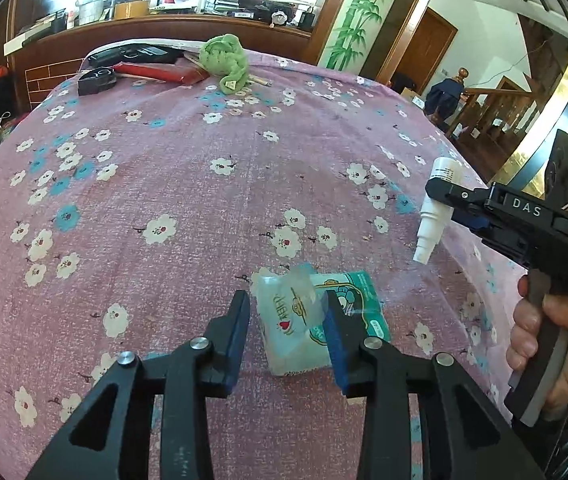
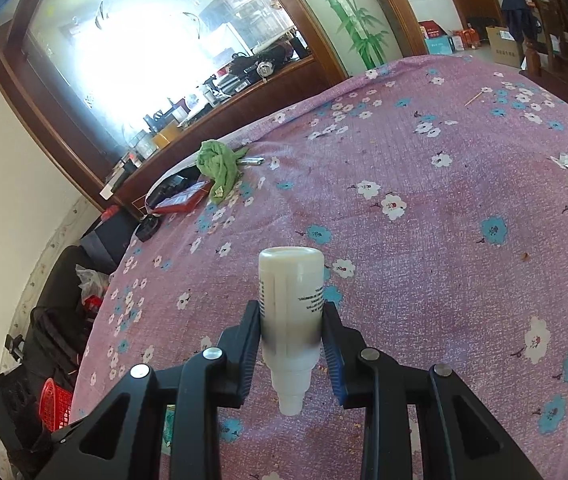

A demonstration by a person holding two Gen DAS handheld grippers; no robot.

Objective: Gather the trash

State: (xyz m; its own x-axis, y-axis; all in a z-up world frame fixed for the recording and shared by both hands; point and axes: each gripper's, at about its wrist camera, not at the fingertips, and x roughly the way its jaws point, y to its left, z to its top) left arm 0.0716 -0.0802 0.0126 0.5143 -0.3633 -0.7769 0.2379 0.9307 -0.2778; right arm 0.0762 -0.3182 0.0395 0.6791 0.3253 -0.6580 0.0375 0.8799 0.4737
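Tissue pack (image 1: 304, 320), partly hidden, lies between parted left jaws; right jaws clamp bottle (image 2: 290, 312).

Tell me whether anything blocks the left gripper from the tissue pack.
Nothing visible does. The tissue pack lies on the floral tablecloth directly between the fingers of the left gripper. The white bottle is off to the side, held in the right gripper.

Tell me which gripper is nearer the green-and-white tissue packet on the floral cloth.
Left. The left gripper straddles the tissue packet, one finger either side. The right gripper is off to the side above the cloth, clamping a white plastic bottle.
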